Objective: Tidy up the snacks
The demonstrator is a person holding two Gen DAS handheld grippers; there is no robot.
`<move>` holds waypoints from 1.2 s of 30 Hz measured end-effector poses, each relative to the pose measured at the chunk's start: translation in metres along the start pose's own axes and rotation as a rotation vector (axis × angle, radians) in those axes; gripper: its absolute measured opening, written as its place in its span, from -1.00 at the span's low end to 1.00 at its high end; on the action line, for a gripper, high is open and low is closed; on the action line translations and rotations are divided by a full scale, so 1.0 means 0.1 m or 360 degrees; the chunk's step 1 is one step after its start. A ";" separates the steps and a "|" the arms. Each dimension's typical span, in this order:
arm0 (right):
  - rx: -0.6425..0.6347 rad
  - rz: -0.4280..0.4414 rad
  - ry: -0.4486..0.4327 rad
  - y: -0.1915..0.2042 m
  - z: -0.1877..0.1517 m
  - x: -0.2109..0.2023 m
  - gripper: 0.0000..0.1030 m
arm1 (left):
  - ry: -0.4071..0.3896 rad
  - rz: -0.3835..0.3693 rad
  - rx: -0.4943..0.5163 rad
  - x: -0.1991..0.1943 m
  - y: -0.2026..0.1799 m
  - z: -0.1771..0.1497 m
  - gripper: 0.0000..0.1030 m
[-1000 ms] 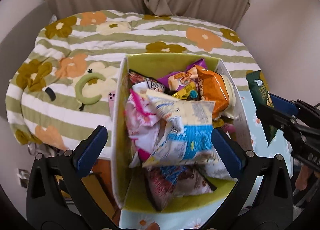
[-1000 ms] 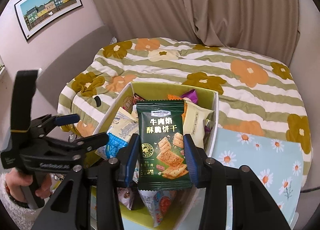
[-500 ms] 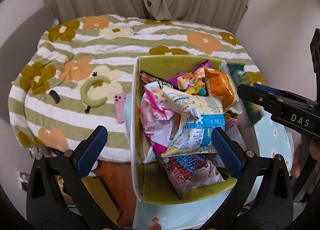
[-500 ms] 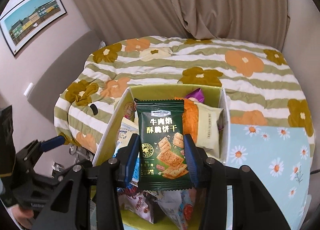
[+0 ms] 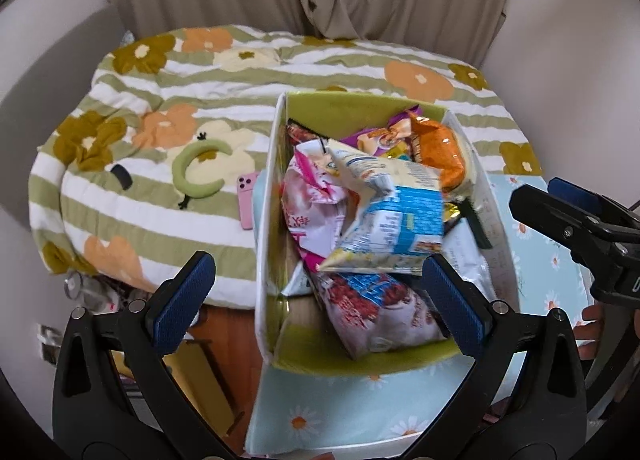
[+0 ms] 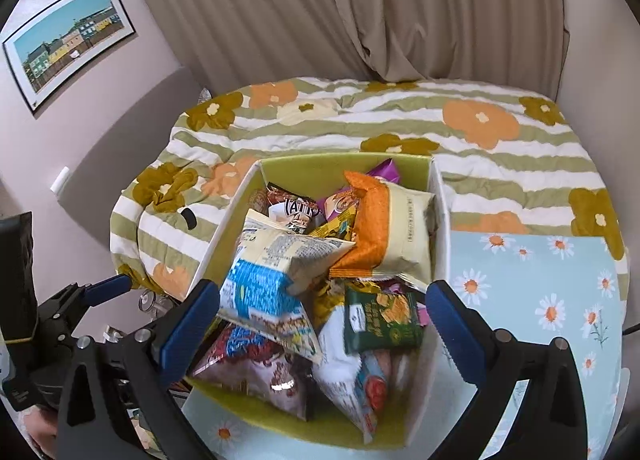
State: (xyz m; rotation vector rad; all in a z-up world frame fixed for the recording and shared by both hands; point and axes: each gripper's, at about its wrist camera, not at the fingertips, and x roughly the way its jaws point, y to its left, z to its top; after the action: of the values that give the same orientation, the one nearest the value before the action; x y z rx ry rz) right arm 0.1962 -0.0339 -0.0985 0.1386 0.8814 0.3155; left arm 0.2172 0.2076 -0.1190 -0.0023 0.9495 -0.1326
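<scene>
Over the snack box (image 6: pixel 438 215), the right gripper (image 6: pixel 320 320) is opening its jaws wide and nothing sits between them now; the green cracker pack (image 6: pixel 382 322) it pinched a moment ago lies in the box on the other snacks. That snack is put away. Beside it, the left gripper (image 5: pixel 316 292) hangs wide apart and empty
</scene>
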 end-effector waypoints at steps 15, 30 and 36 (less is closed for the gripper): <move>-0.0062 -0.0349 -0.0317 -0.38 -0.55 -1.59 0.99 | -0.0441 0.0024 0.0016 -1.36 -0.77 -0.44 0.99; 0.0009 -0.0616 -0.0446 -0.72 -1.05 -2.29 0.99 | -0.0574 0.0024 0.0086 -1.78 -1.36 -0.92 0.99; 0.0022 -0.0615 -0.0470 -0.74 -1.08 -2.35 0.99 | -0.0588 0.0040 0.0105 -1.80 -1.42 -0.94 0.99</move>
State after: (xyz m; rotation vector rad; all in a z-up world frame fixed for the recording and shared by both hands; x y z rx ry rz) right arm -0.0111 -0.1822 -0.0120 0.0241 0.6005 -0.0719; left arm 0.0217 0.0924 -0.0192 0.0446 0.5759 -0.1346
